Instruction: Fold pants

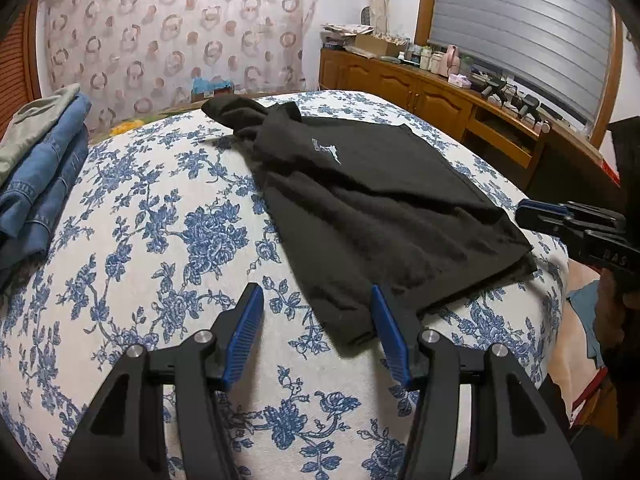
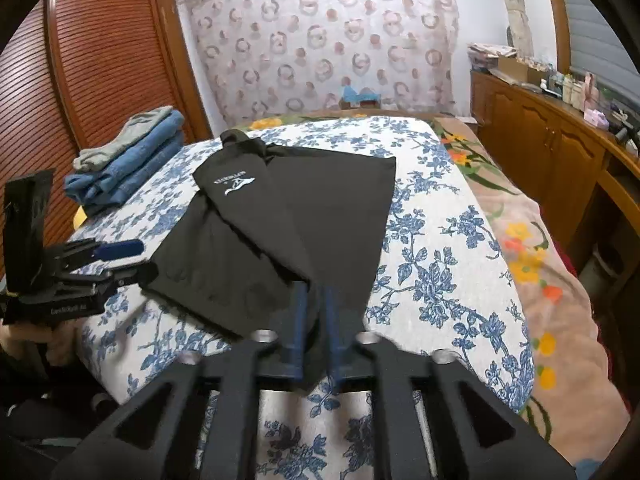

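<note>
Black pants [image 1: 380, 200] [image 2: 304, 208] with a small white logo [image 2: 236, 184] lie folded flat on the blue-flowered bed sheet [image 1: 180, 240]. My left gripper [image 1: 315, 292] hovers open over the near corner of the pants, its right finger just above the fabric edge and nothing between the pads. It also shows at the left in the right wrist view, as the left gripper [image 2: 120, 248]. My right gripper [image 2: 315, 290] sits at the other near corner. Its blue pads stand a narrow gap apart, with black fabric lying slack between them. It is seen from the side as the right gripper [image 1: 532, 210].
A stack of folded jeans [image 1: 44, 176] [image 2: 128, 164] with a grey garment on top sits at the bed's far left. A wooden cabinet [image 1: 420, 84] [image 2: 540, 140] lines the right wall. A louvred wardrobe door [image 2: 100, 60] stands on the left. A flowered blanket [image 2: 540, 260] covers the bed's right side.
</note>
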